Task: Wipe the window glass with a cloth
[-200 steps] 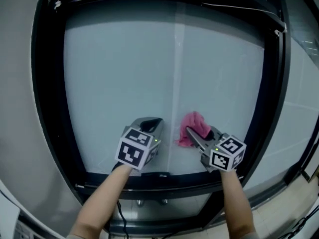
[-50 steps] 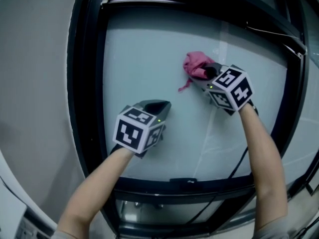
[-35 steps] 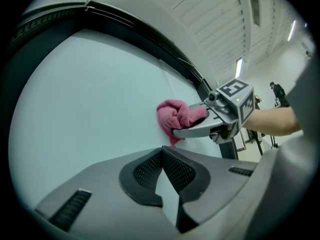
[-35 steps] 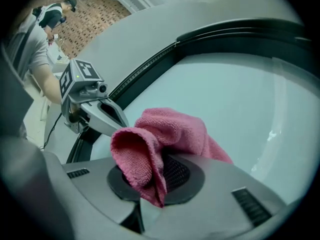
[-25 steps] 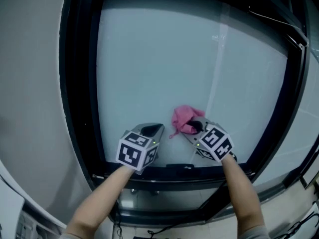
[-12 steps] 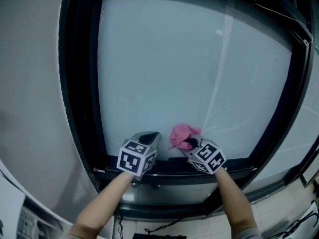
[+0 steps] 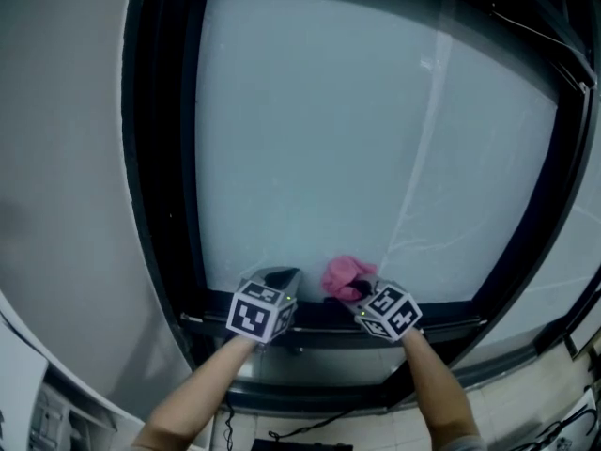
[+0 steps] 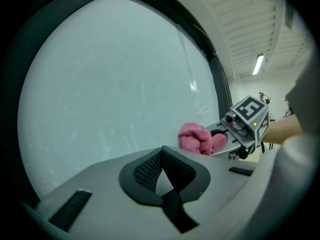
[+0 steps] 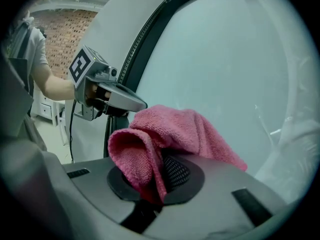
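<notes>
On the left is a grey wall (image 7: 56, 177). Next to it is the black frame (image 7: 155, 158) of a window. The glass (image 7: 319, 130) inside the frame is pale and foggy. A thin pale line (image 7: 420, 158) runs down the glass, right of the middle.

The left gripper (image 7: 282, 275) is low down, near the bottom of the glass, just above the bottom bar of the frame. It points at the glass. Its two jaws are pressed together and nothing is between them. I cannot tell if its tip touches the glass.

Just to the right of it is the pink cloth (image 7: 346, 275). The cloth is bunched up and sits at the very bottom of the glass, close to the bottom bar. It seems to press on the glass.

The right gripper (image 7: 360, 292) is behind the cloth, a bit lower and to the right. Its jaws are closed tight on the cloth, and a fold of cloth hangs over them. The two grippers are near each other, side by side, and do not touch.
</notes>
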Motion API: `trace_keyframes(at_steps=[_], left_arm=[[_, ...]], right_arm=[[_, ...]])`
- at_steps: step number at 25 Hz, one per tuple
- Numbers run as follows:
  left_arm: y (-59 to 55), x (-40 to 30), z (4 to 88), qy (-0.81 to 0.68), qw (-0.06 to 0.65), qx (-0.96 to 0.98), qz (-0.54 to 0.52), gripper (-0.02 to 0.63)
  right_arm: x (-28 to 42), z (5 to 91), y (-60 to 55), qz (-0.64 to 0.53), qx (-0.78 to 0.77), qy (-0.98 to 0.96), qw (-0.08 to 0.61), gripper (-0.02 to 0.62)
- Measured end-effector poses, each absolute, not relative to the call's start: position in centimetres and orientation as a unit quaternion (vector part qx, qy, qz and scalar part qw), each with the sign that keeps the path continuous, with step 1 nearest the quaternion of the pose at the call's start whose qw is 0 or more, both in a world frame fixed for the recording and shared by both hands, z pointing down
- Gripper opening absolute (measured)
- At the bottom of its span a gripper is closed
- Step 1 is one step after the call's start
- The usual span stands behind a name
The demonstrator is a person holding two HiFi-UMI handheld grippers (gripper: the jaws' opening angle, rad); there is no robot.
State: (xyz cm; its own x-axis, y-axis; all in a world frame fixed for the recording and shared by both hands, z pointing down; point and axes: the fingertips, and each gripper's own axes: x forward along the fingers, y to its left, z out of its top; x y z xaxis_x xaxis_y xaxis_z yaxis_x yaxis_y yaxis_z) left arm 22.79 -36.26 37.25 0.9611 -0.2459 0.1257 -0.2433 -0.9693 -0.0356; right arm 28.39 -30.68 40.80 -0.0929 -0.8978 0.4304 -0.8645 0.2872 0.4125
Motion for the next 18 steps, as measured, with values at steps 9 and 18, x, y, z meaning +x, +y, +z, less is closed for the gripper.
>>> trace_keyframes(at_steps=[9,18], left_arm=[[-38.0,21.0,32.7,0.147,0.051,-0.987,-0.028,0.005],[-38.7,19.2,20.6,0.156,0.129,-0.978,0.041,0.005]], right_arm=[[24.2,33.1,-30.4,-0.094,0.574,-0.775,0.247,0.040],[22.0,13.6,-31.1,-0.239,0.579,-0.768,0.132,0.040]])
